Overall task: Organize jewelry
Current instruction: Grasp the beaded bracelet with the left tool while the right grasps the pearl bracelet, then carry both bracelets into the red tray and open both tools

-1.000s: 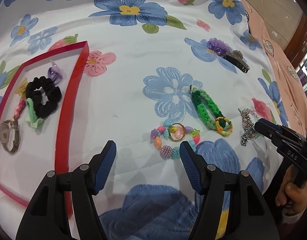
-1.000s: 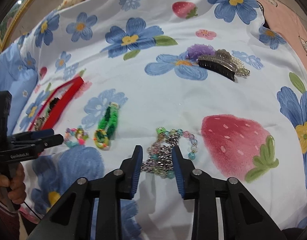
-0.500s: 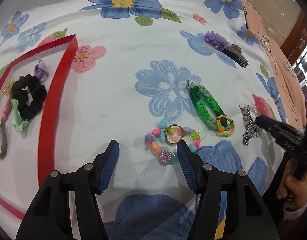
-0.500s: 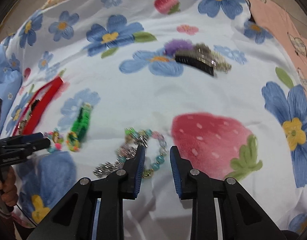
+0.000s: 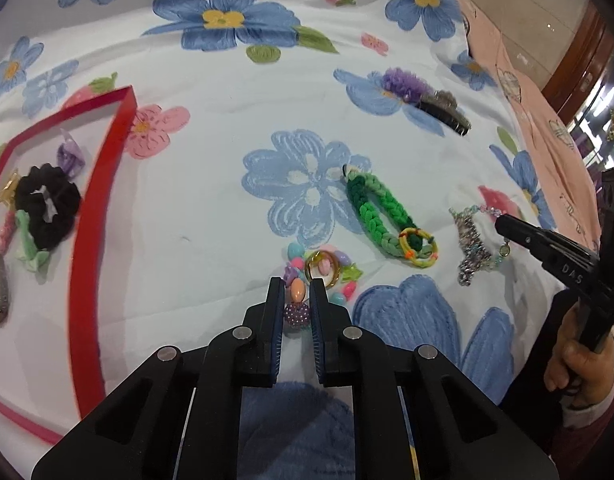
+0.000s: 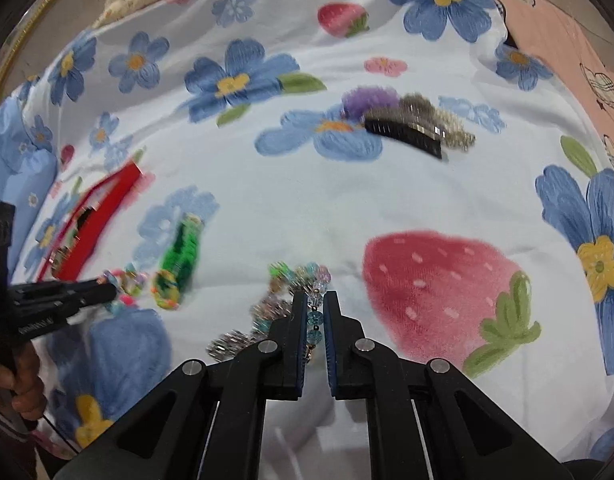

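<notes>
My left gripper is closing tight on the near side of a colourful bead bracelet, and its pads press an orange and a purple bead. The right gripper is closing on a clear and teal crystal bracelet, with beads pinched between its pads. That bracelet's silver chain part trails to the left. Both bracelets lie on the flowered sheet. The red tray at the left holds a black scrunchie, a purple clip, a green bow and a watch. In the left wrist view the right gripper reaches the crystal bracelet.
A green braided band with a small yellow ring lies between the two bracelets. A purple fuzzy clip and a black clip sit farther back. Pink cloth covers the right edge. A hand holds the right gripper.
Both grippers went from open to shut. The left one closed on the colourful bead bracelet, the right one shifted right along the crystal bracelet and closed on its beads.
</notes>
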A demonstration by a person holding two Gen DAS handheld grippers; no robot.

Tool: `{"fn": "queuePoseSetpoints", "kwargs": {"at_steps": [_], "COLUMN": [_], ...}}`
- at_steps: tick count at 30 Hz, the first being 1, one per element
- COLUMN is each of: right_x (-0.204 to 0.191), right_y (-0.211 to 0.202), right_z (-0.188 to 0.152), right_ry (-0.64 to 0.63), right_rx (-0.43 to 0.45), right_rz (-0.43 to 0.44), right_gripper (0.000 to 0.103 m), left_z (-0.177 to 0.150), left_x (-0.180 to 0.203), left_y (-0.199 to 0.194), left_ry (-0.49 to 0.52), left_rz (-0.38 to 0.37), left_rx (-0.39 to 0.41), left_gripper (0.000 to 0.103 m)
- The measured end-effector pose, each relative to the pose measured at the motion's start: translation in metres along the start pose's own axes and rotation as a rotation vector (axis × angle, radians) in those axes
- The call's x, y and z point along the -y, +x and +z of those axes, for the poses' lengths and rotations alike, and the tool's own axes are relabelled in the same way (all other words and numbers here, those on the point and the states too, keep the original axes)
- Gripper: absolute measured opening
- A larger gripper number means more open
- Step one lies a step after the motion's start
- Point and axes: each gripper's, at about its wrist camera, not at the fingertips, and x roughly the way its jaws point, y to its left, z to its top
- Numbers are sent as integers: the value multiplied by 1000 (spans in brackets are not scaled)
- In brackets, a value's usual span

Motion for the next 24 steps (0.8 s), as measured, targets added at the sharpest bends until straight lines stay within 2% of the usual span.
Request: {"fn": "queuePoseSetpoints", "kwargs": {"at_steps": [12, 24], "right_x": [-37, -84], "right_y": [-47, -48], "right_z": [29, 36], "right_ry": [-47, -100], "right_rx": [131, 128], "right_rz": [85, 198], "right_gripper": [8, 8], "left_z": [7, -9], "left_x": [-17, -50], "left_y": [-68, -108], "left_ry": [-33, -97], "left_rz": [-7, 30], "left_rx": [146, 218], "left_gripper": [11, 11]}}
